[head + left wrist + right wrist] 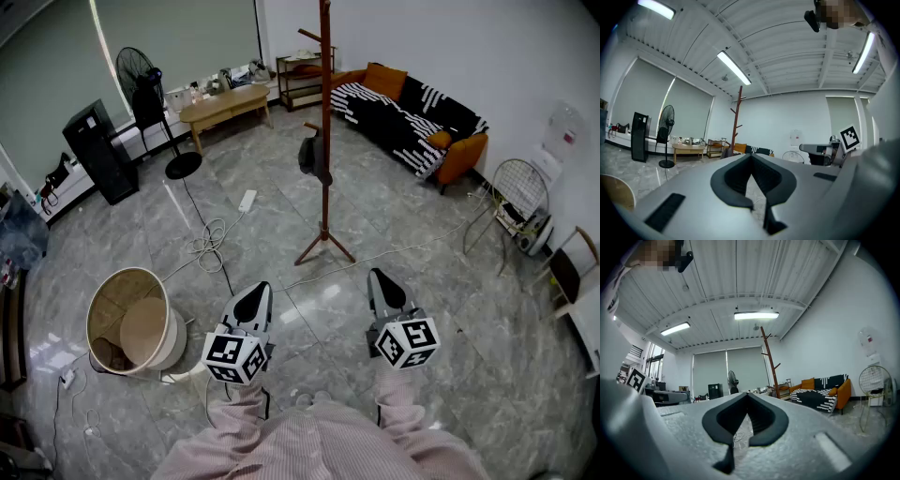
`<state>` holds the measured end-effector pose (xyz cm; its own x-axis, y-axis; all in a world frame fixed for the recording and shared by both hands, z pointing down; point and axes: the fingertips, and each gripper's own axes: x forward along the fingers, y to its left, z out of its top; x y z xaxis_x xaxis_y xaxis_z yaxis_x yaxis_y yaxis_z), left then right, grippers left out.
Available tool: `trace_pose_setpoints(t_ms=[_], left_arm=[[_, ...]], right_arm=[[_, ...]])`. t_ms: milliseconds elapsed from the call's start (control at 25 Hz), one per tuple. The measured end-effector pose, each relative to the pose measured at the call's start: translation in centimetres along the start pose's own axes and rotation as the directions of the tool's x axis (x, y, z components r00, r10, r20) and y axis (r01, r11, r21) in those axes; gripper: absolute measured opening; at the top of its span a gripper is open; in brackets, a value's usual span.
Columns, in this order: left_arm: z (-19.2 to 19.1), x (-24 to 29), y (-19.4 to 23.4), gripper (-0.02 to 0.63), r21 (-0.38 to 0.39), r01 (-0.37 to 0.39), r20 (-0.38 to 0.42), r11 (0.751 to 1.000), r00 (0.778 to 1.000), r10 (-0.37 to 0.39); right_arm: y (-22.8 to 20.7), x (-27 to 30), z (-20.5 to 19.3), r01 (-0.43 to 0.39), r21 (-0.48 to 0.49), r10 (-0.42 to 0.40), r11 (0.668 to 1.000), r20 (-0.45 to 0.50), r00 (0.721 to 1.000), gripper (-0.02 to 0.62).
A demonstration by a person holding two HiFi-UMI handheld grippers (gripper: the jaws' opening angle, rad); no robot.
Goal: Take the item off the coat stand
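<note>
Facing: tall reddish-brown wooden coat stand point(325, 112), well apart.
Item: dark fabric bundle point(316, 157) on its peg.
Left gripper point(255, 298), right gripper point(382, 281): fingers pressed together, empty; nothing within our reach.

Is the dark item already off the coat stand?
No, the dark item hangs partway up the coat stand.

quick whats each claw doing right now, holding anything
left claw: closed, holding nothing
right claw: closed, holding nothing
</note>
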<state>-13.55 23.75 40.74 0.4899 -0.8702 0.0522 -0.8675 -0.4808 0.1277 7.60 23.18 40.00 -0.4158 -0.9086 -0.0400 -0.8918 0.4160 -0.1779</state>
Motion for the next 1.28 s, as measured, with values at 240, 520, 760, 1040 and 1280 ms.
trace_pose_setpoints(t_ms=[240,520,760,1040,1280], left_arm=[[0.0,-1.0,0.0,0.0,-0.01,-0.003,0.01,1.0,1.0,0.003],[0.8,-1.0,-0.4,0.0,-0.004,-0.028,0.024,1.0,0.999,0.028],[-0.3,-0.1,-2.6,0.0,-0.003,0.003,0.001,1.0,1.0,-0.003],[-0.7,0.3,-3.3,0.0,0.001,-0.012,-0.003,1.0,1.0,0.012],[-0.7,0.9,-2.8,0.0,-0.007,-0.04,-0.01,0.999,0.999,0.04]], right_arm=[[0.8,-0.4,-0.2,-0.009,-0.002,0.009,1.0,0.0,1.0,0.005],[0.3,-0.9,0.6,-0.023,-0.003,0.023,1.0,0.009,1.0,0.005],[-0.4,-1.3,0.7,-0.033,0.001,0.033,0.999,0.02,0.999,0.005],[-1.5,-1.6,0.3,-0.044,0.009,0.044,0.999,0.027,0.999,0.005],[-2.0,-0.9,0.2,-0.063,0.015,0.063,0.998,0.017,0.998,0.005]])
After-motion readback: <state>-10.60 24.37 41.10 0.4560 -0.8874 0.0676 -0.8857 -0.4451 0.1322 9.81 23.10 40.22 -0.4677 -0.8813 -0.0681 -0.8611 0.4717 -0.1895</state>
